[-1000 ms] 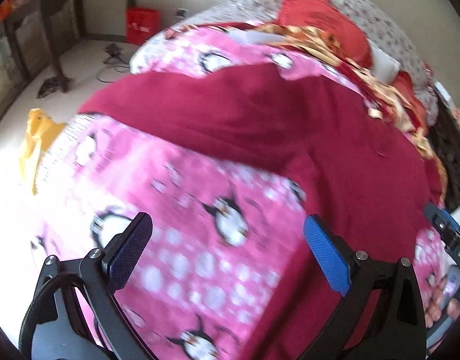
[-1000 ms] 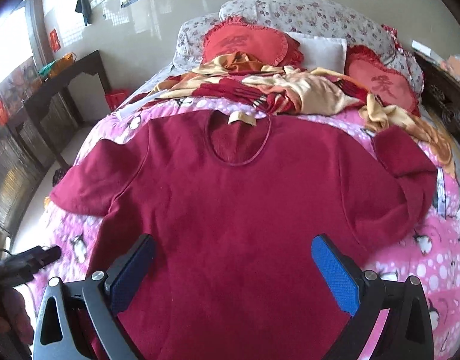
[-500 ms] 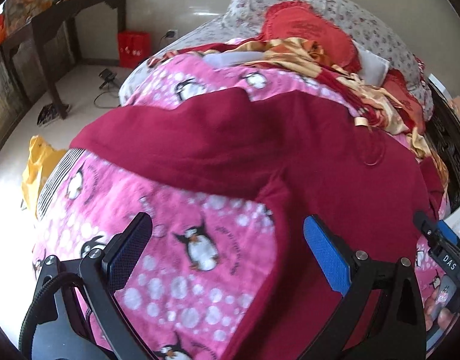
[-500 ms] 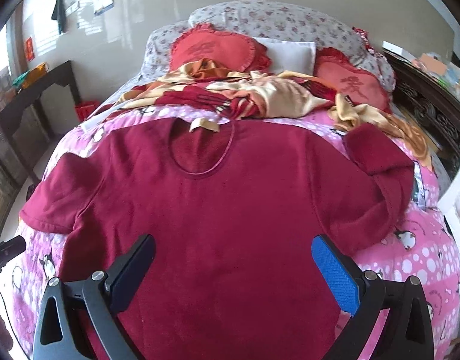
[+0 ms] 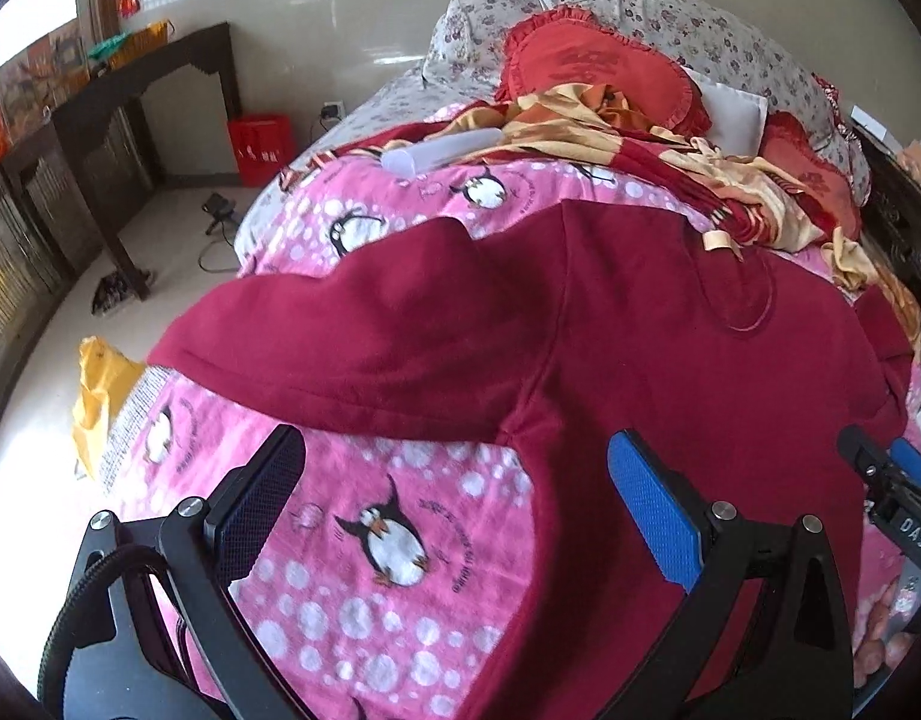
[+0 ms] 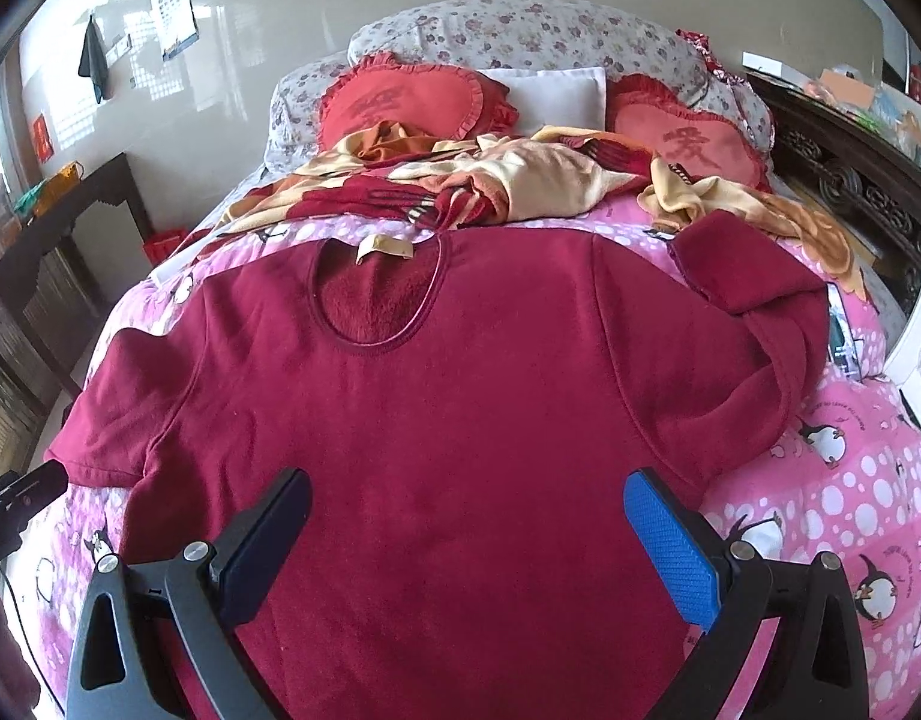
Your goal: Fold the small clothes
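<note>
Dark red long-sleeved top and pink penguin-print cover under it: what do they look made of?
The dark red long-sleeved top looks like fleece or brushed knit: matte, with fuzzy nap showing inside the neckline. The pink penguin-print cover looks like a smooth printed woven fabric, perhaps cotton or polyester, puffed as if padded. Neither fibre can be confirmed from the pictures.

A bed (image 6: 850,480) covered by a pink penguin quilt (image 5: 352,600) is seen, with a red top (image 6: 460,420) spread flat on it. A rumpled blanket (image 6: 490,186), two heart cushions (image 6: 412,102) and floral pillows (image 6: 520,36) are piled at its head.
</note>
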`<state>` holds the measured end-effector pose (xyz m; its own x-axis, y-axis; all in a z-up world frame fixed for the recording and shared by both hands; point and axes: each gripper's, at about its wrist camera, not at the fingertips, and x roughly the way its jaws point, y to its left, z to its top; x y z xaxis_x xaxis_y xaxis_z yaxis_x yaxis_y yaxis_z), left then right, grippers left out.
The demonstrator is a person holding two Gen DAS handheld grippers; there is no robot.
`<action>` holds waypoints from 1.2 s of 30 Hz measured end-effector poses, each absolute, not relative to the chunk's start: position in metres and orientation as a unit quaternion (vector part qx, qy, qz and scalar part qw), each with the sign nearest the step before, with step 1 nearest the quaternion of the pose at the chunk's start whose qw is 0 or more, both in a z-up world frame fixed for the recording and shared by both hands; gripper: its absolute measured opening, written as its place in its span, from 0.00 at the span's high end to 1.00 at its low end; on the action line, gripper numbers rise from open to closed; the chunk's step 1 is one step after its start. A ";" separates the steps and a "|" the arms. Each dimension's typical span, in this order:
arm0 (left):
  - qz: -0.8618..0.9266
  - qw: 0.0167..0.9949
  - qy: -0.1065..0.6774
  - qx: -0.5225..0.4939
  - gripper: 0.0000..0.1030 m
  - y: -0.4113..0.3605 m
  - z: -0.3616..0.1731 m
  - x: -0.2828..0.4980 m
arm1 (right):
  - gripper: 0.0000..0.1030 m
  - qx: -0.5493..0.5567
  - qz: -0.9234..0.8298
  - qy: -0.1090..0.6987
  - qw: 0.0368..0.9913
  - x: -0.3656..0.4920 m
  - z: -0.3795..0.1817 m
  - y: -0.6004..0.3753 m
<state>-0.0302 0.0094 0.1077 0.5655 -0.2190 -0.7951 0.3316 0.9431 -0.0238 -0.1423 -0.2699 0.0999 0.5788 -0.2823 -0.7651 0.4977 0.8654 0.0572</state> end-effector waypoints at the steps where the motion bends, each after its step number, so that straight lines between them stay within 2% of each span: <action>1: -0.152 0.884 0.436 0.068 0.01 0.011 0.108 -0.028 | 0.00 0.135 -0.221 0.402 0.878 -0.142 0.100 -0.270; 23: -0.082 0.890 0.444 0.061 0.01 0.049 0.082 0.015 | 0.00 0.124 -0.200 0.419 0.877 -0.124 0.092 -0.261; 27: -0.079 0.882 0.464 0.007 0.01 0.074 0.076 0.034 | 0.00 0.122 -0.194 0.426 0.876 -0.122 0.089 -0.258; 31: -0.080 0.861 0.493 -0.096 0.02 0.114 0.063 0.061 | 0.00 0.120 -0.192 0.430 0.874 -0.123 0.087 -0.257; 36: -0.053 0.840 0.504 -0.193 0.12 0.159 0.044 0.093 | 0.00 0.131 -0.188 0.434 0.871 -0.124 0.083 -0.260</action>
